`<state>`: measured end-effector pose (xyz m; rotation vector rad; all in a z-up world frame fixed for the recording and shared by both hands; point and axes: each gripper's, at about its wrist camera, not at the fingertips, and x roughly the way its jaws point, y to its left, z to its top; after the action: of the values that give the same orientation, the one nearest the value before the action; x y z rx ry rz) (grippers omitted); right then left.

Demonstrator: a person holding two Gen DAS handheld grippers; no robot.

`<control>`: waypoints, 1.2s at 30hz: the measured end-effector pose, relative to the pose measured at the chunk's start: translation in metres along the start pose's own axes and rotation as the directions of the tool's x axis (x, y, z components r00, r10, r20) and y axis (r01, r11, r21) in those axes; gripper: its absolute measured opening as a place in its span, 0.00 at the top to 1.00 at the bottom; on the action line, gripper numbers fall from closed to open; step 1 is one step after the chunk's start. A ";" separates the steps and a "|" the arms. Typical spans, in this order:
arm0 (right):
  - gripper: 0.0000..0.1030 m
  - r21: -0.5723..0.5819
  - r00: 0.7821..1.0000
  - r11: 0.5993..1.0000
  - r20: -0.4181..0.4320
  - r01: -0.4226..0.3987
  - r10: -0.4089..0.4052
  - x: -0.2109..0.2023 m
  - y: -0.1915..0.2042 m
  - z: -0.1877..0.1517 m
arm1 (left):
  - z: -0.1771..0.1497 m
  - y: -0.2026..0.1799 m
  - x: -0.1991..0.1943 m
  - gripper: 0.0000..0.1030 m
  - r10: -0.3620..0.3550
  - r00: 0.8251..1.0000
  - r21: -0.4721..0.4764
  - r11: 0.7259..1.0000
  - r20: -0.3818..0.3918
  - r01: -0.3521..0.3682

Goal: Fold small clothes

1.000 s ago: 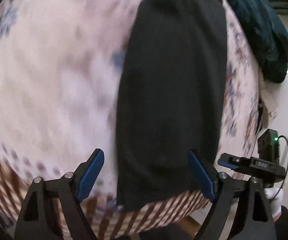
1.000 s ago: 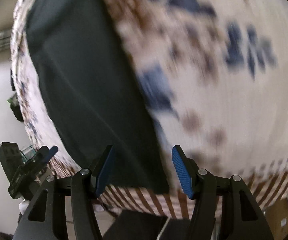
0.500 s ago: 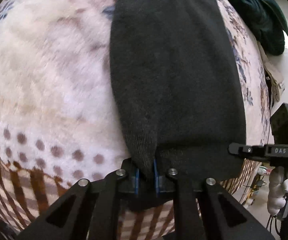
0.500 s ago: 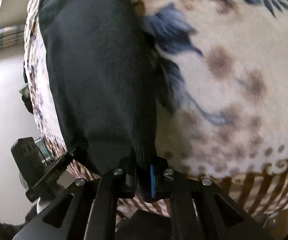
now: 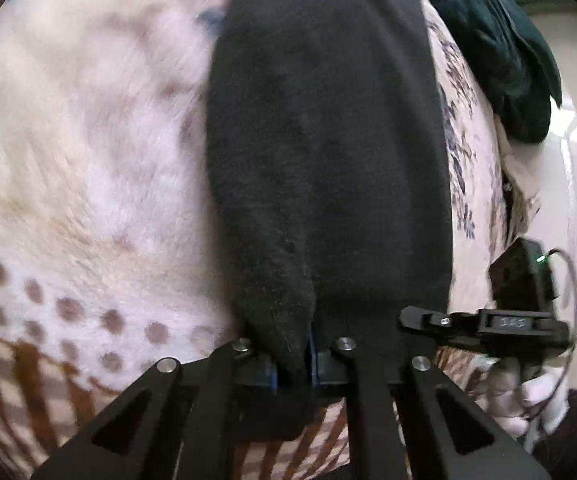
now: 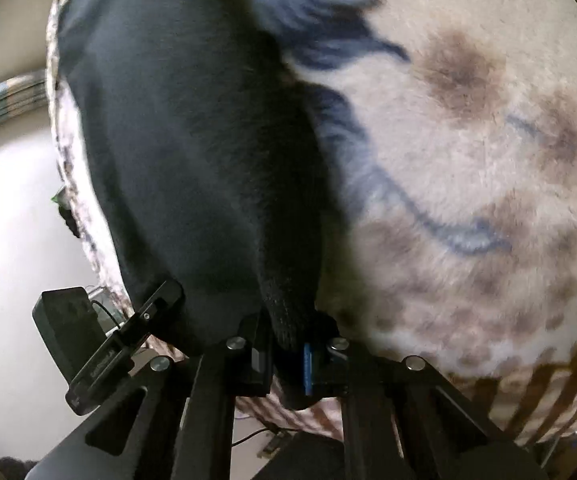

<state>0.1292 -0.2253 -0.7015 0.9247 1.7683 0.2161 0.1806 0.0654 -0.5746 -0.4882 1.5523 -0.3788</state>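
On the blanket [image 5: 88, 168] lies the black cloth [image 5: 328, 140], long and flat. Left gripper [image 5: 291, 364] and right gripper [image 6: 286, 354] are each clamped on a near corner of it. I judge the fold is only starting; carrying the edge over remains. Only the left view shows the green garment [image 5: 500, 40] beyond.

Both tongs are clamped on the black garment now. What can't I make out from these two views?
- Black garment: far end cut off by the top edge in both views, type unclear.
- Left tongs, right tongs: tips buried in cloth.
- Blanket pattern: motion-blurred.
- Dark green cloth: bunched, partly cut off.
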 end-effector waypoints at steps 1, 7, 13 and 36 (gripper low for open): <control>0.89 -0.018 1.000 1.000 0.005 -0.002 0.002 -0.006 0.006 -0.004 | 0.002 -0.008 -0.010 0.93 -0.009 1.000 0.012 1.000 0.019 0.009; 0.90 -0.094 0.995 0.993 0.066 -0.073 0.079 -0.058 0.051 -0.007 | 0.037 -0.055 -0.067 0.93 -0.078 0.984 0.071 0.995 0.162 0.068; 0.90 -0.194 0.962 0.968 0.189 -0.159 0.196 -0.130 0.110 0.037 | 0.108 -0.085 -0.099 0.93 -0.159 0.955 0.104 0.985 0.252 0.137; 0.67 -0.137 0.866 0.967 0.433 -0.214 0.252 -0.147 0.254 0.448 | 0.469 -0.016 -0.022 0.43 -0.464 0.821 -0.238 0.801 0.333 0.549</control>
<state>0.6585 -0.2780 -0.6362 1.0330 1.2119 0.2116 0.6500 0.0909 -0.5672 -1.1889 1.2084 -0.4505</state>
